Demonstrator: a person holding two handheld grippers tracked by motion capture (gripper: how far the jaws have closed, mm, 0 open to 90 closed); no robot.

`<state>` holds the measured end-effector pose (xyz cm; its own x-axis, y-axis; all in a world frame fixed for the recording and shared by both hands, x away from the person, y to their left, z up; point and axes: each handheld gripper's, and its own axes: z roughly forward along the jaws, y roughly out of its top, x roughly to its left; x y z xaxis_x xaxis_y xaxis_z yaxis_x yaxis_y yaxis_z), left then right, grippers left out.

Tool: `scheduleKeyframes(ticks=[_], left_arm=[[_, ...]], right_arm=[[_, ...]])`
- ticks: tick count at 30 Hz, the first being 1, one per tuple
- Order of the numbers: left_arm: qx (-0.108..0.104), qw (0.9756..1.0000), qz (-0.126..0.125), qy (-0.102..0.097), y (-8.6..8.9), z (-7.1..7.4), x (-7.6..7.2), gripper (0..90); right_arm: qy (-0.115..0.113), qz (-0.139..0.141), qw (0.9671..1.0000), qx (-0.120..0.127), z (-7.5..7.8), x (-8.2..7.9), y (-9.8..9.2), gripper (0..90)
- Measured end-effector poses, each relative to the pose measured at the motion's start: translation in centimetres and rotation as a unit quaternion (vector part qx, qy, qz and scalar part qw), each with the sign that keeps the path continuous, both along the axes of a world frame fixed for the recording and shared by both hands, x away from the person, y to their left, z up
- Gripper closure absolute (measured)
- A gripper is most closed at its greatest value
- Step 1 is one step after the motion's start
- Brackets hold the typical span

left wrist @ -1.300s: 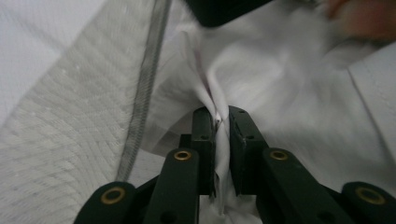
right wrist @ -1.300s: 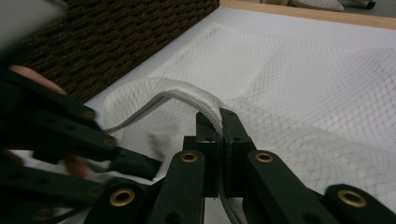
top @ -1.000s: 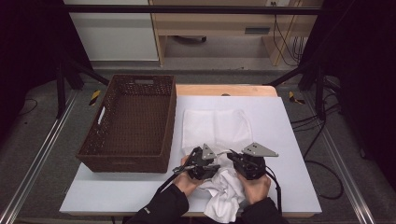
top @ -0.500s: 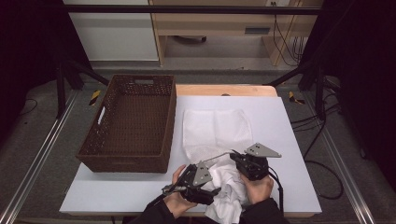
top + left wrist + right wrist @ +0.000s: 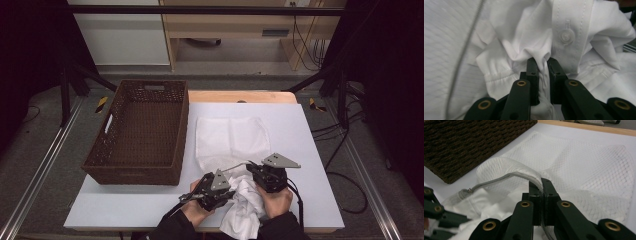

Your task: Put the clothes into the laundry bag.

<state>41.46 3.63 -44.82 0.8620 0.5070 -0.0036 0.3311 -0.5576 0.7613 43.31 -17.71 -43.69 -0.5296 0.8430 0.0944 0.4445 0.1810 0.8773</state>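
High view: the shirt (image 5: 246,204) lies bunched at the table's (image 5: 320,150) near edge between both grippers, touching the mesh bag (image 5: 231,140). Left gripper view: the left gripper (image 5: 543,62) has just been closing and now pinches a shirt fold beside the button (image 5: 567,36). Right gripper view: the right gripper (image 5: 541,183) is clamped on the bag's zipper edge (image 5: 506,177), the shirt below it.

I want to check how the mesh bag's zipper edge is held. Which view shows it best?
The right gripper view: the zipper edge arches up close into the right tongs, pinched between shut jaws. The high view shows it as a thin grey line. The left gripper view shows a blurred grey strand beside the white shirt.
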Motion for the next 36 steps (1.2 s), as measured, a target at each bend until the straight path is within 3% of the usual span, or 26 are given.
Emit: scheduleKeyframes(ticks=[5,10,14,17,22,27,32,34,36], left_arm=[[0.016,0.9991,0.026,-0.03,-0.1,1.2,1.0,81.4],[0.045,0.997,0.06,-0.018,-1.1,-1.0,3.2,80.8],[0.03,0.9953,0.09,-0.016,-0.7,-1.7,4.3,77.5],[0.019,0.9951,0.097,-0.009,-0.4,-1.8,4.5,72.2],[0.008,0.9965,0.079,-0.023,0.3,-0.8,3.1,53.7],[-0.003,0.9984,0.038,-0.041,1.2,1.0,0.4,36.8],[-0.008,0.9991,0.006,-0.04,0.3,1.5,-1.2,30.8],[-0.004,0.9993,0.007,-0.036,-0.5,0.9,-1.1,31.2],[-0.007,0.9997,0.013,-0.019,-1.3,0.0,-0.4,35.8]], right_arm=[[-0.005,0.0,1.0,0.002,0.3,-0.2,0.1,87.6],[-0.011,0.002,0.9999,0.007,0.7,-0.3,-0.1,87.6],[-0.017,0.007,0.9998,0.009,1.0,-0.6,0.1,87.6],[-0.017,0.01,0.9998,0.006,1.0,-0.6,0.3,87.6],[-0.013,0.008,0.9999,0.006,0.8,-0.5,0.1,87.6],[-0.014,0.003,0.9999,0.007,0.8,-0.5,0.0,87.6],[-0.012,0.002,0.9999,0.007,0.8,-0.5,0.0,87.6],[-0.013,0.002,0.9999,0.007,0.8,-0.5,0.0,87.6],[-0.012,0.002,0.9999,0.006,0.7,-0.4,0.0,87.6]])
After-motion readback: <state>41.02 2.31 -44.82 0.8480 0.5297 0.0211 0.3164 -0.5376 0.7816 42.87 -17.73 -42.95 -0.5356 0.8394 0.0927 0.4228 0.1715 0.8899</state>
